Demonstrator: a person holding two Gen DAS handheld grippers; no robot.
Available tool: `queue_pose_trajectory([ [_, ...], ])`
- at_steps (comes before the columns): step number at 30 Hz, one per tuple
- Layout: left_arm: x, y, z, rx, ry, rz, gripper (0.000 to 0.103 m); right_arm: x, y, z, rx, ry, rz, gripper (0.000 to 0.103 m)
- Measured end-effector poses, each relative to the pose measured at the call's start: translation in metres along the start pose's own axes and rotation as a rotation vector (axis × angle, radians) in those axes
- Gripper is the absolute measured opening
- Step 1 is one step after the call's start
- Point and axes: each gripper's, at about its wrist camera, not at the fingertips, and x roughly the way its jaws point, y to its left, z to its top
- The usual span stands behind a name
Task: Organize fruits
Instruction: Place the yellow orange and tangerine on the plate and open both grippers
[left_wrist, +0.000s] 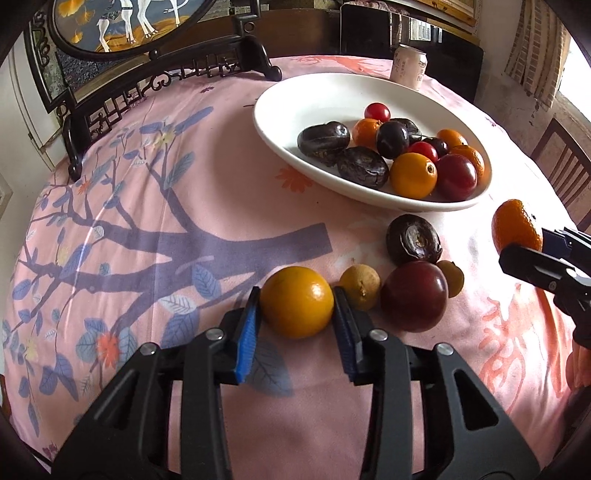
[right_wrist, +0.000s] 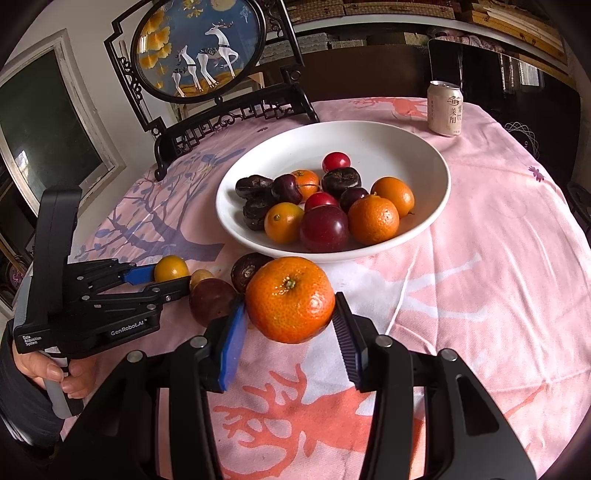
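Observation:
A white bowl (left_wrist: 291, 99) (right_wrist: 413, 147) holds several oranges, plums and dark fruits. My left gripper (left_wrist: 296, 314) is shut on a smooth orange fruit (left_wrist: 296, 302) resting on the pink tablecloth; it also shows in the right wrist view (right_wrist: 170, 268). Beside it lie a small yellow fruit (left_wrist: 360, 287), a dark red plum (left_wrist: 413, 295) and a dark wrinkled fruit (left_wrist: 413, 240). My right gripper (right_wrist: 290, 314) is shut on a mandarin (right_wrist: 290, 299) held above the cloth just before the bowl's near rim; it shows in the left wrist view (left_wrist: 515, 229).
A drink can (right_wrist: 445, 109) stands behind the bowl. A dark carved stand with a round deer painting (right_wrist: 199, 48) stands at the table's back left. A wooden chair (left_wrist: 561, 162) is at the right.

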Motion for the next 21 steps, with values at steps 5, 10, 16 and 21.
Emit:
queue_pose_trajectory([
  [5,-0.022,-0.004,-0.004,-0.013,-0.028,-0.006,0.038,-0.006,-0.001,0.003,0.015,-0.027,-0.011,0.046],
  [10,-0.05,-0.012,0.015,-0.017,-0.096,-0.023,0.038,-0.026,0.001,0.015,0.008,-0.087,-0.021,0.046],
  [16,-0.057,-0.021,0.066,-0.057,-0.15,-0.067,0.038,-0.039,-0.001,0.047,-0.049,-0.138,-0.069,0.046],
  [21,-0.024,-0.024,0.102,-0.115,-0.106,-0.082,0.038,-0.016,-0.01,0.071,-0.055,-0.135,-0.093,0.046],
])
